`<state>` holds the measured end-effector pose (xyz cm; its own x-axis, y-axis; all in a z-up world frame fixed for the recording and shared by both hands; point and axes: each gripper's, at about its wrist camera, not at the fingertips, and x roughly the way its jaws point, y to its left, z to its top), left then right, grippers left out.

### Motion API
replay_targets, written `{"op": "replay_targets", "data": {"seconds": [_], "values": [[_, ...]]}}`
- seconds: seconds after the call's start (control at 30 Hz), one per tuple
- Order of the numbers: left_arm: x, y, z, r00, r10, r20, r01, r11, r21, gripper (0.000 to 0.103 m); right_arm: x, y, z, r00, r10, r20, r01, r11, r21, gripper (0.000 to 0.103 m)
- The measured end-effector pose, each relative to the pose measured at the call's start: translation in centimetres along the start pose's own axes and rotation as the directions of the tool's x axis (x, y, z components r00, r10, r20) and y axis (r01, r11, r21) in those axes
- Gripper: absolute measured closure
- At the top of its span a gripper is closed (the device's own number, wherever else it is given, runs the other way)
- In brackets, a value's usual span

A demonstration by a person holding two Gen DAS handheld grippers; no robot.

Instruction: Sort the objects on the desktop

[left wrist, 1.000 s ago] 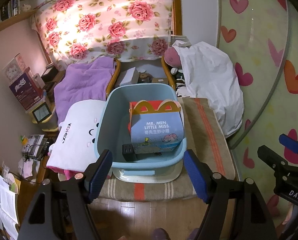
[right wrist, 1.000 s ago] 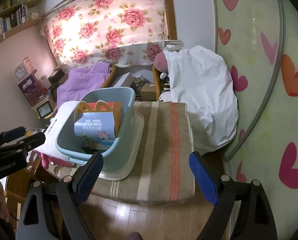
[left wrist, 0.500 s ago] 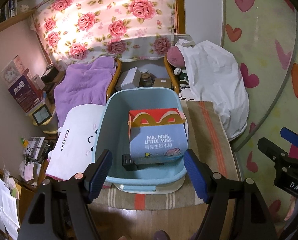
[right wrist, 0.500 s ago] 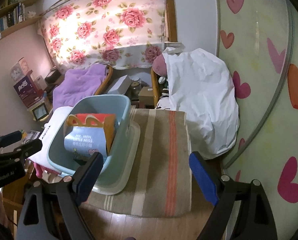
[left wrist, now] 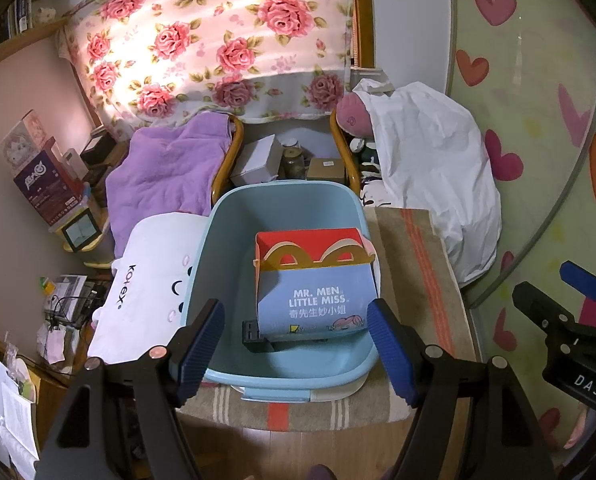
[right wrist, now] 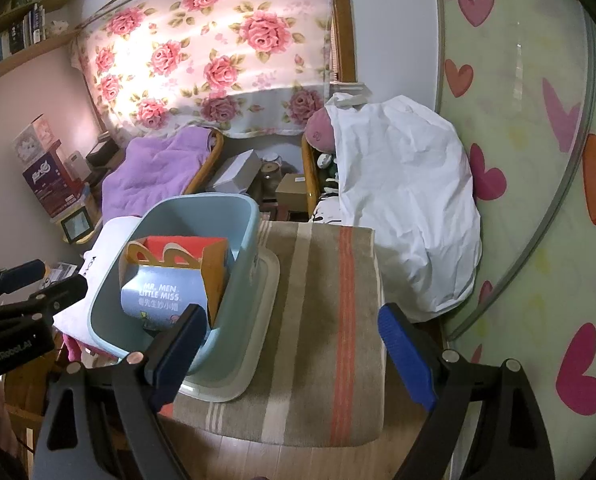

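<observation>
"MR. MEN LITTLE MISS" is printed in white on the blue side of a paper meal box [left wrist: 316,280], with a line of Chinese writing under it and yellow arches on its red top. The box is stood inside a light blue plastic tub [left wrist: 285,208], with a small black thing [left wrist: 253,336] beside it at the bottom. The tub is set on a pale lid, on a brown striped cloth [right wrist: 322,320] with an orange stripe.

"Kotex" can be read on a white pack [left wrist: 145,280] just left of the tub. "DAS" is seen on the right hand-held gripper [right wrist: 289,352], and "GenRobot.AI" on the left hand-held gripper [left wrist: 293,344].

Both are pointed down and forward. Both are held wide open, and nothing is gripped.

A purple blanket [left wrist: 165,172], a big white bag [right wrist: 406,208] and a rose curtain [left wrist: 217,40] are seen behind.
</observation>
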<state>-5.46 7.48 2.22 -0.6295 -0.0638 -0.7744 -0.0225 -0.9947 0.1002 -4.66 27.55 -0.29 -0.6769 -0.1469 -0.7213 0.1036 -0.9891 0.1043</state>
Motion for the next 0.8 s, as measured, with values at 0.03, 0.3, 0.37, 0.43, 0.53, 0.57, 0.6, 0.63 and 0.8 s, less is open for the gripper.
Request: {"op": "replay_targets", "data": {"seconds": [0.03, 0.3, 0.37, 0.43, 0.53, 0.57, 0.6, 0.63, 0.8], "values": [[0.02, 0.02, 0.03, 1.0, -0.001, 0.0, 0.001, 1.0, -0.001, 0.026, 0.05, 0.0, 0.04, 1.0, 0.0, -0.001, 0.0, 1.0, 0.002, 0.012], [0.2, 0.22, 0.26, 1.0, -0.006, -0.001, 0.006, 1.0, -0.009, 0.026, 0.02, 0.22, 0.06, 1.0, 0.005, -0.001, -0.005, 1.0, -0.008, 0.012], [0.21, 0.28, 0.3, 1.0, -0.006, -0.001, 0.006, 1.0, -0.011, 0.026, -0.03, 0.21, 0.02, 1.0, 0.004, 0.001, -0.004, 1.0, -0.008, 0.012], [0.2, 0.34, 0.3, 1.0, -0.008, -0.002, 0.008, 1.0, -0.013, 0.026, -0.02, 0.22, -0.05, 1.0, 0.003, 0.002, -0.003, 1.0, -0.008, 0.012], [0.2, 0.42, 0.3, 1.0, -0.01, -0.001, 0.01, 1.0, -0.014, 0.026, -0.14, 0.22, -0.09, 1.0, 0.002, 0.005, -0.002, 1.0, -0.007, 0.012], [0.2, 0.44, 0.3, 1.0, -0.011, -0.001, 0.011, 1.0, -0.014, 0.026, -0.17, 0.22, -0.11, 1.0, 0.002, 0.006, -0.002, 1.0, -0.007, 0.012], [0.2, 0.47, 0.31, 1.0, -0.013, 0.0, 0.013, 1.0, -0.015, 0.026, -0.21, 0.22, -0.12, 1.0, 0.002, 0.007, -0.002, 1.0, -0.007, 0.012], [0.19, 0.49, 0.32, 1.0, -0.015, 0.001, 0.015, 1.0, -0.016, 0.026, -0.26, 0.25, -0.14, 1.0, 0.001, 0.008, -0.001, 1.0, -0.009, 0.012], [0.2, 0.59, 0.23, 1.0, -0.015, 0.003, 0.015, 1.0, -0.012, 0.026, -0.43, 0.37, -0.14, 1.0, -0.002, 0.01, 0.003, 1.0, -0.012, 0.012]]}}
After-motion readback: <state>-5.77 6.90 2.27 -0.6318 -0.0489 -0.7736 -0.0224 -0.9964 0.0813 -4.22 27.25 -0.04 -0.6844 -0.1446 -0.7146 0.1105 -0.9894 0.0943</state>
